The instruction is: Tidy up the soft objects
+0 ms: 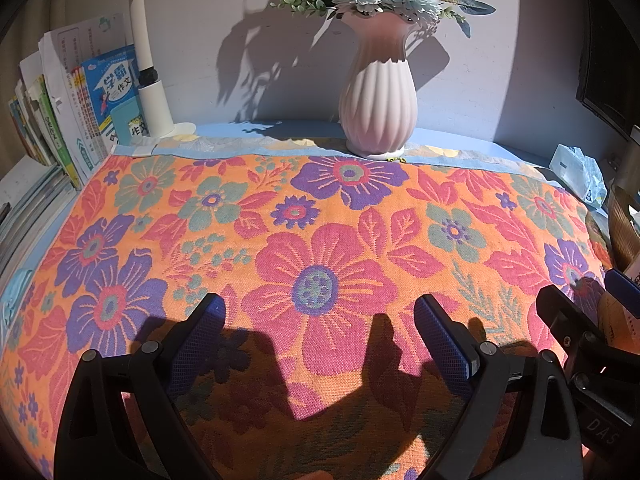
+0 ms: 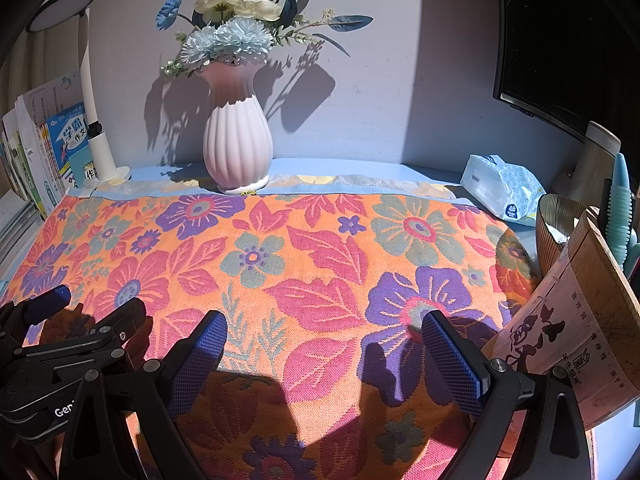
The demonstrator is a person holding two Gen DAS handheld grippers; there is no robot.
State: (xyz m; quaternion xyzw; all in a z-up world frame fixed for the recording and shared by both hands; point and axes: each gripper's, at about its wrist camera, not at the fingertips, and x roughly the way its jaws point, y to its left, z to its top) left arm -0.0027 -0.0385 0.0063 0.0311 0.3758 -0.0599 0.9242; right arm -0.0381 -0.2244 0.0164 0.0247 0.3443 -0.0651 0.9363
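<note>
An orange towel with pink, purple and green flowers (image 1: 320, 240) lies spread flat over the desk; it also fills the right wrist view (image 2: 300, 264). My left gripper (image 1: 320, 312) hovers open over its near middle, holding nothing. My right gripper (image 2: 324, 328) is open over the towel's near right part, also holding nothing. The right gripper shows at the right edge of the left wrist view (image 1: 580, 320), and the left gripper shows at the left edge of the right wrist view (image 2: 80, 320). Under the towel's far edge a light blue cloth (image 2: 360, 186) sticks out.
A pink ribbed vase with flowers (image 1: 378, 96) stands at the towel's far edge. Books (image 1: 80, 112) and a white lamp base (image 1: 154, 104) stand at the back left. A tissue pack (image 2: 504, 188), a ribbed cup (image 2: 556, 224) and a wooden box (image 2: 576, 320) crowd the right side.
</note>
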